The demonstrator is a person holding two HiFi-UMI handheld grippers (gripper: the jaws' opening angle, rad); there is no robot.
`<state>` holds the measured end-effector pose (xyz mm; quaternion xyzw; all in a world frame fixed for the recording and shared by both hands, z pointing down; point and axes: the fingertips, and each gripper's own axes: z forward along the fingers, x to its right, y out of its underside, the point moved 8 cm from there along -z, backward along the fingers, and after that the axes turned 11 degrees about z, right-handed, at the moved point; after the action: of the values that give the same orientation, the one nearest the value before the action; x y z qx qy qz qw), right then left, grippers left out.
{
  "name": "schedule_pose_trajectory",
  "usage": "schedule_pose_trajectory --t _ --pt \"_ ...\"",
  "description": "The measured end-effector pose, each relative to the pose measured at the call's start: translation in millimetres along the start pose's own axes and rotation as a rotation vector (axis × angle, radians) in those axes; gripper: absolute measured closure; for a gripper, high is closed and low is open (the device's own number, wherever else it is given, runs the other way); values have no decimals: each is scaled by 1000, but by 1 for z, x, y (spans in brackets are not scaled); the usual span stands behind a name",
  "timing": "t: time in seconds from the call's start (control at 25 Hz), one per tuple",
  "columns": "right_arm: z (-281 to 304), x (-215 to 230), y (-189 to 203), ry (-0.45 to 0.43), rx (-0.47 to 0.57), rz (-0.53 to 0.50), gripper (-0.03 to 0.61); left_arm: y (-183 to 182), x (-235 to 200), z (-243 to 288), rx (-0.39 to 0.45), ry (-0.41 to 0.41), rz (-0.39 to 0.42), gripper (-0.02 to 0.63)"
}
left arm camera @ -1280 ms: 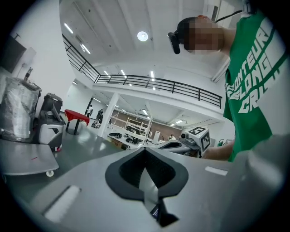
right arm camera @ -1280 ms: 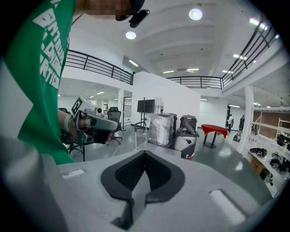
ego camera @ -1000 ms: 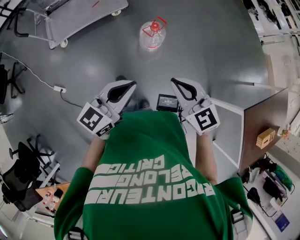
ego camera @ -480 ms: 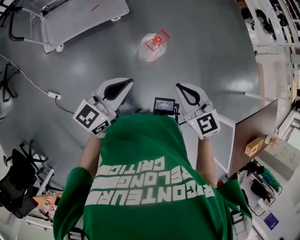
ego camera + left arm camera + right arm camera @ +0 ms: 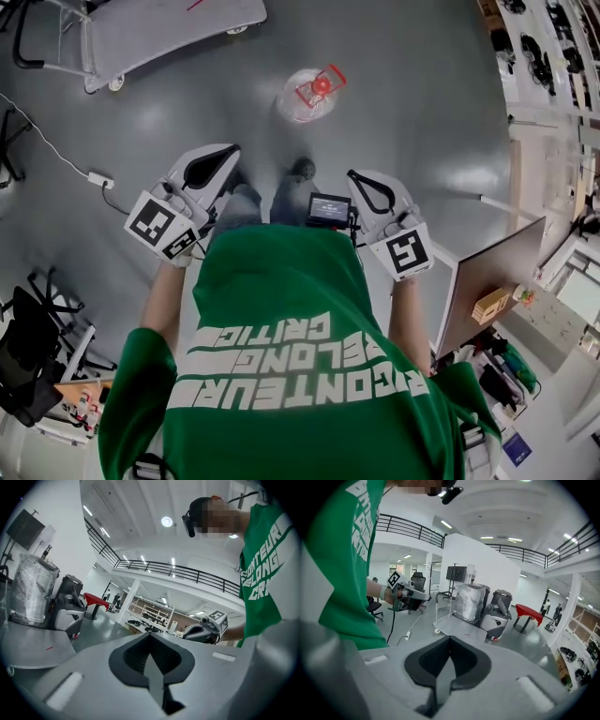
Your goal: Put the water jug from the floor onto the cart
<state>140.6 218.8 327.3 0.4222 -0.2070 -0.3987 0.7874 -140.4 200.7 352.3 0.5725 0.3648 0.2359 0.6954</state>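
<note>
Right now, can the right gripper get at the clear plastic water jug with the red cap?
Probably not yet: the right gripper is shut and well short of the water jug, though only grey floor lies between.

A power strip on its cable lies on the grey floor at left, black chairs stand lower left, a small wooden box sits just beside a brown panel at right, and farther off stand a red table, a plastic-wrapped bundle and a monitor.
</note>
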Motion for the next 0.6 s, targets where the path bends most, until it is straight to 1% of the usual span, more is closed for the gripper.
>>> schedule_pose_trajectory --t 0.08,0.16,0.24,0.28,0.36,0.52,0.6 --pt "0 14 2 -16 -11 -17 586 -6 -4 12 2 -25 18 598" --pt "2 29 6 -39 -19 -34 586 -13 -8 25 14 -73 32 598" --pt "4 47 8 -61 -7 -48 586 -19 -9 38 34 -121 30 598" --pt "3 56 7 -69 4 -51 586 -21 -6 45 44 -133 27 598" --pt "0 79 7 -76 22 -40 586 -22 3 63 47 -127 30 598" --pt "-1 118 16 -75 52 -19 586 -16 16 95 -32 -102 57 598" --pt "-4 132 23 -78 63 -4 586 -16 22 110 -54 -93 61 598"
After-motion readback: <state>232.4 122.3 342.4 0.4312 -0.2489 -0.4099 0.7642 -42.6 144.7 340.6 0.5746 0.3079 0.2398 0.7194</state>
